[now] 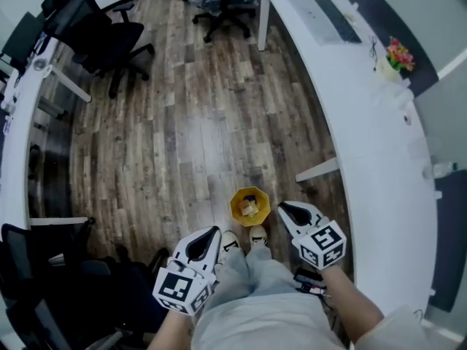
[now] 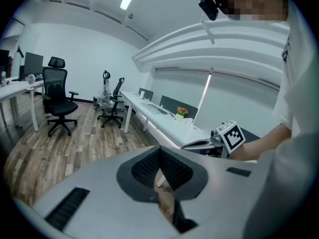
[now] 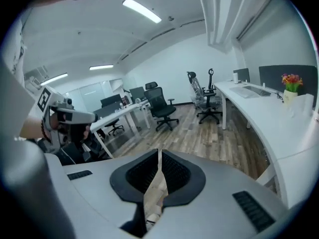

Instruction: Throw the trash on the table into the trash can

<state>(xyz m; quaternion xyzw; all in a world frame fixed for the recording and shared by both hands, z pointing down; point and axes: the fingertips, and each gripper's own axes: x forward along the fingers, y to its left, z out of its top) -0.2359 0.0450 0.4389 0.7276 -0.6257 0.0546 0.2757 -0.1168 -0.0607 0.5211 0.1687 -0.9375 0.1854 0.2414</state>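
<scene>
Below you lies a wood-plank floor (image 1: 197, 137). A long white desk (image 1: 379, 144) curves down the right of your head view, with potted flowers (image 1: 399, 53) near its upper end. A black office chair (image 1: 95, 35) stands at upper left. Strip lights (image 3: 142, 10) cross the white ceiling.

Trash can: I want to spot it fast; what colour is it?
The trash can is yellow, clearest in the head view.

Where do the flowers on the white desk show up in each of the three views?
Head view: flowers at upper right, on the long white desk.
Left gripper view: small, just right of centre, on the same desk.
Right gripper view: far right, above the middle, on the desk.
Shared landmark: the long white desk.
</scene>
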